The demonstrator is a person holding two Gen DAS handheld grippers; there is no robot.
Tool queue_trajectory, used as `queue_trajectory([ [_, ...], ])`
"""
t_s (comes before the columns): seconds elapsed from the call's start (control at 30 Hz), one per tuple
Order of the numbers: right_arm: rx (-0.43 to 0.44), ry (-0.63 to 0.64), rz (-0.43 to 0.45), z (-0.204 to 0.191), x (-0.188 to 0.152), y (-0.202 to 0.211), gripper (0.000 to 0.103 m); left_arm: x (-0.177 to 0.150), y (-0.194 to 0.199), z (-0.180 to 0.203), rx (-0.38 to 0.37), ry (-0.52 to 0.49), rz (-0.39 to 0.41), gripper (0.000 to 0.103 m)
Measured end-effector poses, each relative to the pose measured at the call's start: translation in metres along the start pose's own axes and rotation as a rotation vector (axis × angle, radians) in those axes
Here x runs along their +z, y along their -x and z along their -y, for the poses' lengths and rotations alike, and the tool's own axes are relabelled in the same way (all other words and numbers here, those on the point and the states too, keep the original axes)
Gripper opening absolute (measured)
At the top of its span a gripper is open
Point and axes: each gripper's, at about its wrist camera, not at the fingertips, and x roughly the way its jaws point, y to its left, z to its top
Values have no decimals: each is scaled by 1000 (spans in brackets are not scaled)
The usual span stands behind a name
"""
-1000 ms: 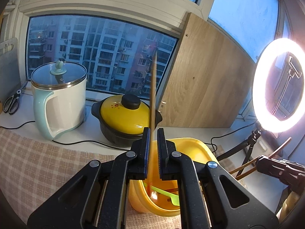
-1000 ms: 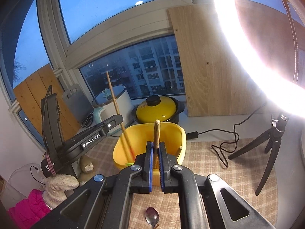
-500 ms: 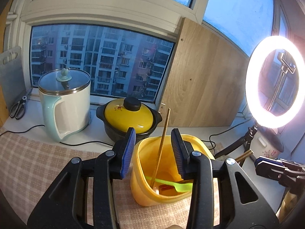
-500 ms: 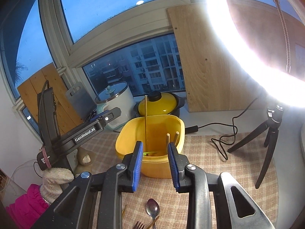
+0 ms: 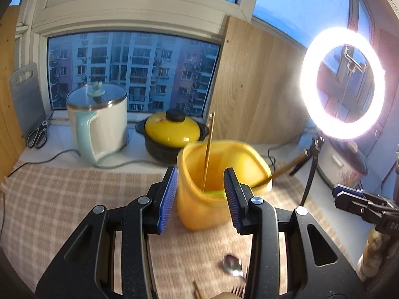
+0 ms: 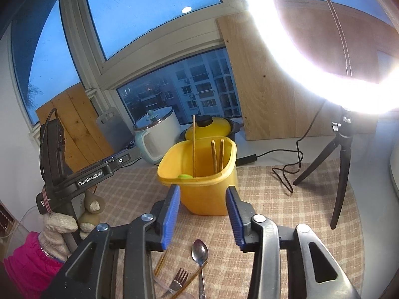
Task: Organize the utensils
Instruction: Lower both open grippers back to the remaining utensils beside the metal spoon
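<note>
A yellow plastic bin (image 5: 219,174) (image 6: 199,174) stands on the checked cloth. A thin chopstick (image 5: 208,149) (image 6: 193,144) stands upright in it, with a wooden pair (image 6: 217,154) and a green utensil (image 6: 184,177). My left gripper (image 5: 200,196) is open and empty, just short of the bin. My right gripper (image 6: 203,214) is open and empty, in front of the bin. A metal spoon (image 6: 199,254) (image 5: 233,269), a fork (image 6: 178,280) and loose chopsticks (image 6: 160,264) lie on the cloth below the grippers.
A white kettle (image 5: 99,119) and a yellow-lidded pot (image 5: 174,129) stand on the sill behind the bin. Scissors (image 5: 37,134) lie far left. A ring light (image 5: 341,84) on a tripod (image 6: 339,164) stands at right, with a cable (image 6: 286,164).
Both grippers opened and let go of their chopsticks, which now stand in the bin. Both grippers pulled back and up from the bin, bringing the spoon and fork into view.
</note>
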Motion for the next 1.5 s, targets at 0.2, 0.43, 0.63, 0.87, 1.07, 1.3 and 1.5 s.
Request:
queue_trajectory([
  [0.2,28,17,-48,13,-24,-1,49,-37,19,-2,-5,8,-90,38],
  [0.43,96,-84,-195,38,-50,-21,49,-88,37,-17,-13,97,-224,38],
  [0.63,154,-177,-339,47,-80,-54,48,-118,44,-20,-18,93,-302,38],
  [0.87,189,-234,-422,45,-99,-83,41,-126,43,-4,-38,29,-349,38],
  [1.07,186,-268,-459,47,-104,-98,36,-142,37,-3,-28,42,-423,38],
  [1.3,216,-279,-486,40,-105,-106,31,-182,36,0,-13,70,-534,30],
  [1.5,231,-283,-516,33,-111,-117,28,-194,31,5,7,81,-558,30],
])
